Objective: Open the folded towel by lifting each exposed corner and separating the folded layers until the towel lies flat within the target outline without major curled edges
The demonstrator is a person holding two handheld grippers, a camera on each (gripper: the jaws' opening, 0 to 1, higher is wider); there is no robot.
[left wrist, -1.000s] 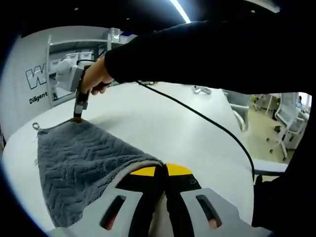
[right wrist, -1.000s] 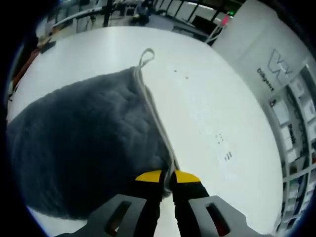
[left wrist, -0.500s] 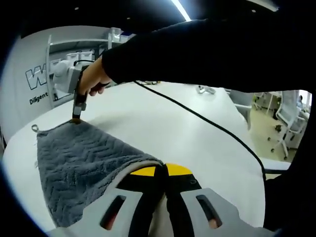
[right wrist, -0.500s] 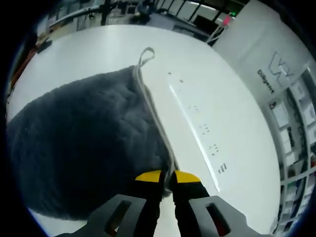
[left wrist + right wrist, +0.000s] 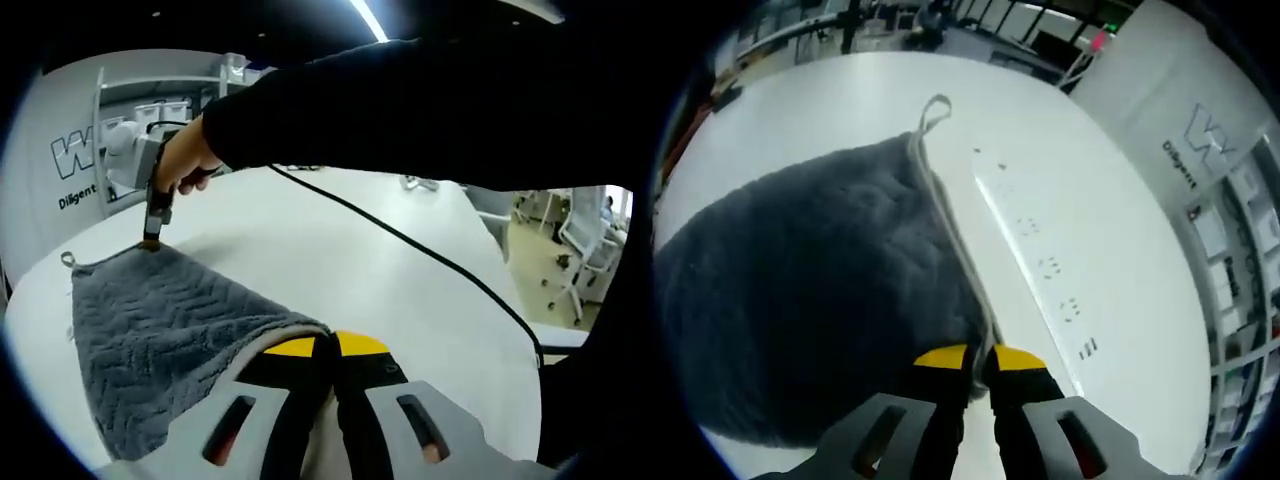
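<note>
A grey towel (image 5: 160, 340) with a zigzag weave lies spread on the white table (image 5: 340, 260). My left gripper (image 5: 325, 347) is shut on its near corner, yellow tips pressed together. Across the towel, a person's hand holds my right gripper (image 5: 152, 232), its tips pinching the far corner. In the right gripper view the towel (image 5: 810, 290) stretches away to the left, with a pale hem and a hanging loop (image 5: 934, 108) at the far end. My right gripper (image 5: 980, 362) is shut on the hem edge. A faint printed line with small marks (image 5: 1040, 270) runs along the table beside the hem.
A black cable (image 5: 400, 235) trails over the table from the right gripper. A dark sleeve (image 5: 420, 100) spans the top of the left gripper view. Shelving (image 5: 150, 105) and a wall with lettering stand behind. Office chairs (image 5: 575, 250) are off to the right.
The right gripper has drawn its corner slightly further away and left, stretching the towel a little. In the right gripper view the printed line with marks has become clearer beside the hem.
</note>
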